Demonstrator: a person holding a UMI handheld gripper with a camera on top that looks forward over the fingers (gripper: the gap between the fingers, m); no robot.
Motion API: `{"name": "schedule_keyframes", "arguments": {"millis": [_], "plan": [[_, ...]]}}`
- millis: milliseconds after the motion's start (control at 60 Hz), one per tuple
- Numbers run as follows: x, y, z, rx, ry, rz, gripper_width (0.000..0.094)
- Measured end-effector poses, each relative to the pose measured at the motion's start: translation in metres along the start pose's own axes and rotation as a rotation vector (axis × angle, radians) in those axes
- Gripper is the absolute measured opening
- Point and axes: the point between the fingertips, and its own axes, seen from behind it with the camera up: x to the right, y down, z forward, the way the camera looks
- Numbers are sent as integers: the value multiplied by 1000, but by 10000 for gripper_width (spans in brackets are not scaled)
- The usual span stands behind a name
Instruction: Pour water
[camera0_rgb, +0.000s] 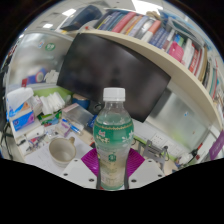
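Clear plastic bottle (113, 135), round w/ white ribbed cap & green label, stands upright between the gripper (113, 160) fingers; pink pads (92, 160) press both sides, so it's gripped. Round pale cup (62, 149) sits left of bottle. Dark flat monitor (110, 75) behind bottle, curved book shelf (160, 40) above.
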Motion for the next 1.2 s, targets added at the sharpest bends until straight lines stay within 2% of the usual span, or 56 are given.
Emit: {"name": "schedule_keyframes", "arguments": {"millis": [150,400,550,633,667,867,1017,1067,1200], "plan": [[8,11,10,81,-7,331,311],[6,36,34,153,25,468,312],[4,58,44,156,62,459,311],[-7,81,51,123,62,494,314],[-4,80,46,152,73,502,313],[-2,81,43,172,116,485,340],[-3,80,44,165,110,476,471],[-4,83,42,139,105,473,505],[-3,90,30,113,125,422,787]]}}
